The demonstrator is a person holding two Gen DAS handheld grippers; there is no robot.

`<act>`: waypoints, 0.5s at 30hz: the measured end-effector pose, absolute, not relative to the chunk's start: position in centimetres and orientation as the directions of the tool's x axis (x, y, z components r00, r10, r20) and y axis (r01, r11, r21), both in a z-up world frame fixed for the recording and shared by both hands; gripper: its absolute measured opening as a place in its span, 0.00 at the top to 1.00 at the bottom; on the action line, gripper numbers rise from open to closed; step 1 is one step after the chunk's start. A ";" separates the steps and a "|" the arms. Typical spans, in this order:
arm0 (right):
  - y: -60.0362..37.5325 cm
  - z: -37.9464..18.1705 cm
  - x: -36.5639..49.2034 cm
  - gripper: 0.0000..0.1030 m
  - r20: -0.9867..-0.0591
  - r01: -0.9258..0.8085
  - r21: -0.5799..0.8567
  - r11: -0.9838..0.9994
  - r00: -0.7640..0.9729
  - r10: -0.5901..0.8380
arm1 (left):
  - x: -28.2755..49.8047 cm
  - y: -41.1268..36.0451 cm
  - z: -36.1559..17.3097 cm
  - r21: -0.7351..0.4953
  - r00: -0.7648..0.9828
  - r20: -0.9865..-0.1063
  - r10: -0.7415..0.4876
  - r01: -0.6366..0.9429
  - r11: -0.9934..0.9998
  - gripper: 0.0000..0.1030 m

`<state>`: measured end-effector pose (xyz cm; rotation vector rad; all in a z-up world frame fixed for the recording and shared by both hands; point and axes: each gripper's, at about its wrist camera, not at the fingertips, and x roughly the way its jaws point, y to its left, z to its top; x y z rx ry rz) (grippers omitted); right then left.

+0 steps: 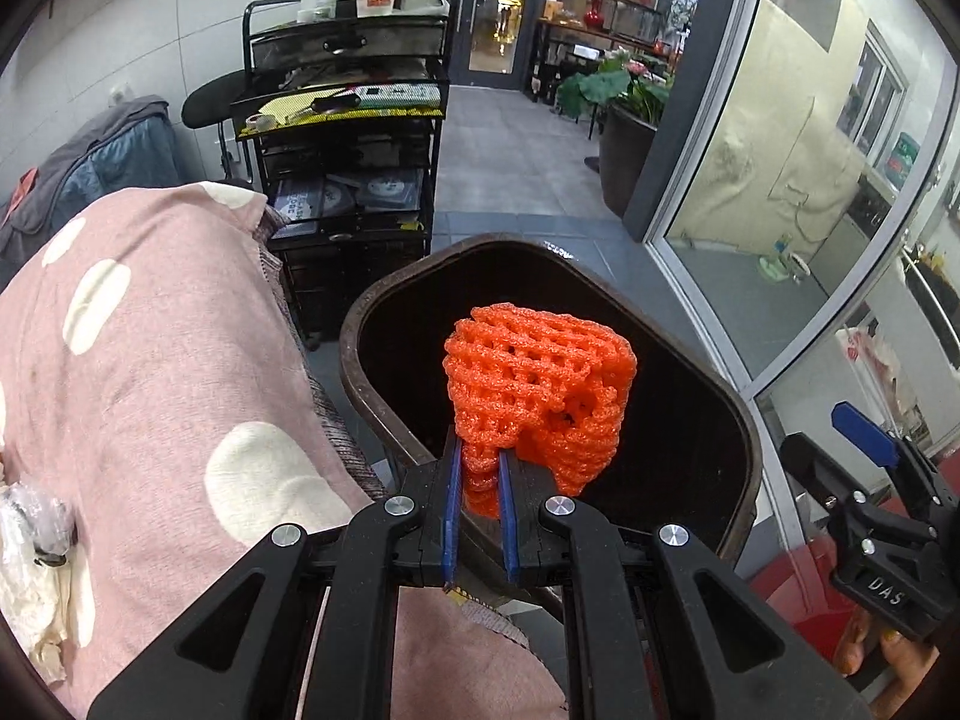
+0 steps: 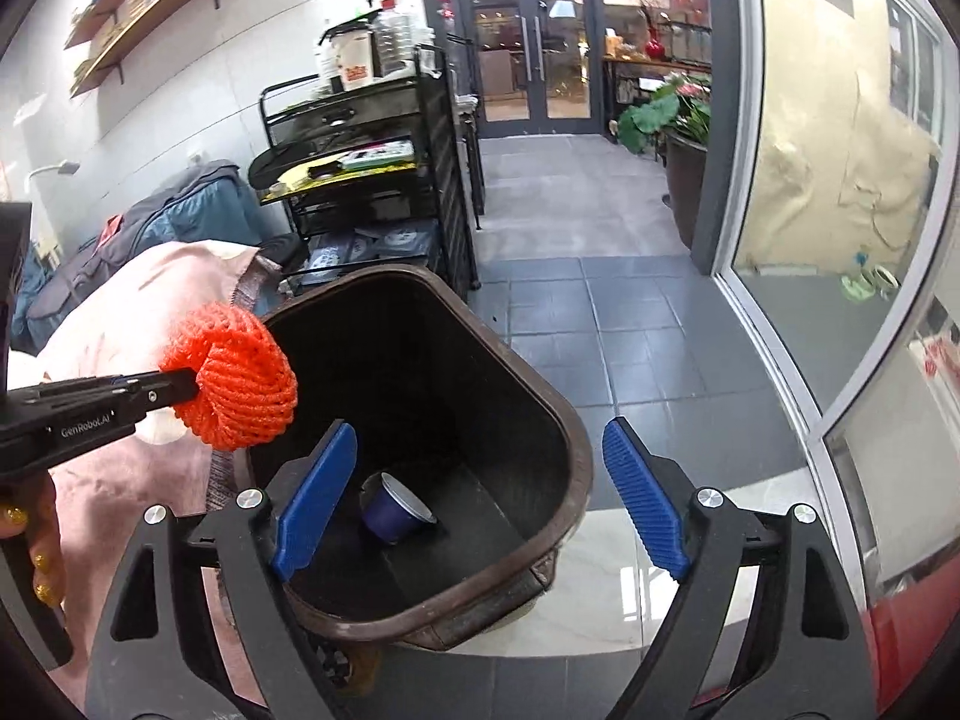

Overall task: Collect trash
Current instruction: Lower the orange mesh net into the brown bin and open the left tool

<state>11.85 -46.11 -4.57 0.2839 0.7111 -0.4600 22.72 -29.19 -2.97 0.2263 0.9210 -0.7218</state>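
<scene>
Left gripper point(image 1: 480, 480) pinches soft, light foam net point(image 1: 540, 384) by its edge over bin point(image 1: 708, 396); right gripper point(image 2: 480, 492) wide open, empty.

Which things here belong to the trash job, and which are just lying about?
Job: orange foam net, held by left gripper; brown bin; blue cup inside it; open right gripper.
Lying about: black cart, pink blanket, potted plant.

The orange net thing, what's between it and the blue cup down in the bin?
Nothing: the right wrist view shows only open air and dark bin wall between the orange foam net, pinched by the left gripper, and the blue cup on the bin floor.
</scene>
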 end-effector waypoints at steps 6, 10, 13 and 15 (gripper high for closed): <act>-46.7 -5.0 11.1 0.19 -0.694 0.518 0.094 0.850 0.646 -0.317 | 22.4 -30.1 -3.6 -0.075 0.394 -0.806 -0.442 0.672 0.736 0.44; -47.3 -5.2 11.5 0.19 -0.702 0.527 0.113 0.843 0.642 -0.308 | 21.5 -30.2 -2.9 -0.024 0.451 -0.770 -0.452 0.687 0.726 0.23; -47.5 -5.2 11.2 0.18 -0.699 0.533 0.123 0.837 0.645 -0.308 | 20.9 -30.1 -2.5 0.019 0.484 -0.755 -0.443 0.691 0.722 0.18; -47.4 -5.1 11.2 0.15 -0.696 0.533 0.116 0.838 0.645 -0.314 | 20.6 -29.9 -2.2 0.024 0.497 -0.740 -0.453 0.692 0.721 0.13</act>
